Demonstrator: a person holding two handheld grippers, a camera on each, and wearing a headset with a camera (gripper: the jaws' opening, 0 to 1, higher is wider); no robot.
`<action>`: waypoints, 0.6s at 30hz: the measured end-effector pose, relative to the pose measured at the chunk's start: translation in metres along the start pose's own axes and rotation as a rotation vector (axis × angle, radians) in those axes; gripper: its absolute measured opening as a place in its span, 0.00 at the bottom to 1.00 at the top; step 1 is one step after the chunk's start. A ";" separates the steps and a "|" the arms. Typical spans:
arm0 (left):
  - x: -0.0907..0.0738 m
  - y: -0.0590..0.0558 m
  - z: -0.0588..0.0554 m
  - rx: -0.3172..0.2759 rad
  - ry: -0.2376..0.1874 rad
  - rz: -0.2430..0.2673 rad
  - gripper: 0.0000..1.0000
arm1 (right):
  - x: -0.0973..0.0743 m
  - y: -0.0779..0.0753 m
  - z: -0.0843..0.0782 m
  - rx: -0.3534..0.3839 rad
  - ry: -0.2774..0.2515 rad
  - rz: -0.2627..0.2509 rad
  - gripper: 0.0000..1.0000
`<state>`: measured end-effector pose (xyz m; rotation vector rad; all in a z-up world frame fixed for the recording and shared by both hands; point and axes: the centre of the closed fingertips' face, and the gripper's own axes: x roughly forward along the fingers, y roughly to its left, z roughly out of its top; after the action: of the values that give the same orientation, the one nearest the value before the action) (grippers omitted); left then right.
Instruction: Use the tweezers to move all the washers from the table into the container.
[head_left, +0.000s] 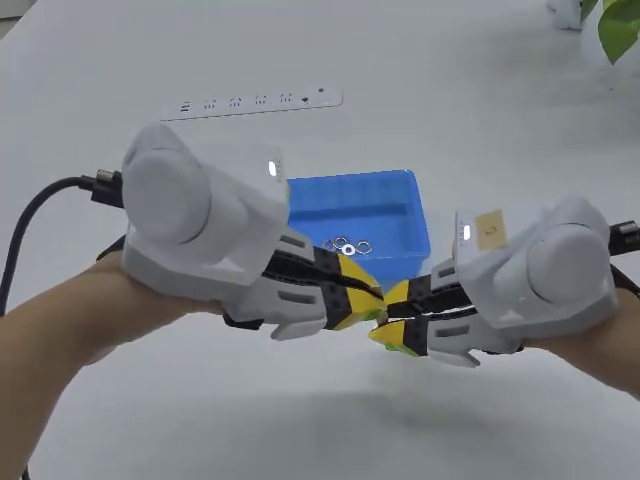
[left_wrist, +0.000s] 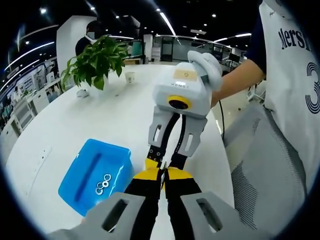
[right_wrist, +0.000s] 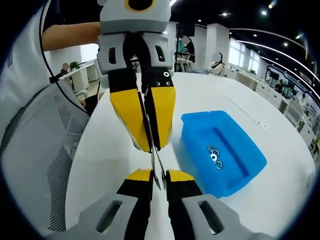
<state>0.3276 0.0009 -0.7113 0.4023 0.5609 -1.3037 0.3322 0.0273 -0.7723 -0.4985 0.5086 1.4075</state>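
The left gripper (left_wrist: 161, 176) and the right gripper (right_wrist: 159, 177) meet tip to tip above the white table (head_left: 450, 90), their yellow-padded jaws pointing at each other. A thin pair of metal tweezers (right_wrist: 154, 155) runs between them. In the right gripper view its slim prongs come out from between the left gripper's jaws and pass into the narrow gap of the right gripper's own jaws. The left jaws are clenched on the tweezers, pads nearly together with only the thin metal between them. The right jaws are likewise pressed in on the prong ends. The blue container (head_left: 385, 205) stands on the table just beyond the meeting jaw tips in the head view. It lies off to the left of the left gripper's jaws in that gripper's view, and off to the right of the right gripper's jaws in the other. A small cluster of washers (head_left: 347, 246) rests on the container's floor, near the wall closest to the jaws. Farther past the container lies a white power strip (head_left: 255, 103), and a potted plant (left_wrist: 97, 59) stands well beyond the jaws.
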 end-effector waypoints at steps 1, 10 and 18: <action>0.000 0.000 0.000 0.000 0.000 -0.001 0.07 | 0.000 -0.001 0.000 0.002 -0.003 -0.001 0.11; 0.004 0.005 -0.003 -0.017 -0.009 -0.003 0.07 | 0.005 -0.005 -0.001 0.000 0.000 -0.007 0.11; 0.006 0.005 -0.004 -0.020 -0.006 -0.003 0.07 | 0.006 -0.006 -0.004 0.001 0.001 -0.007 0.11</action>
<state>0.3330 -0.0001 -0.7186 0.3806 0.5689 -1.3006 0.3386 0.0294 -0.7789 -0.5002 0.5082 1.4007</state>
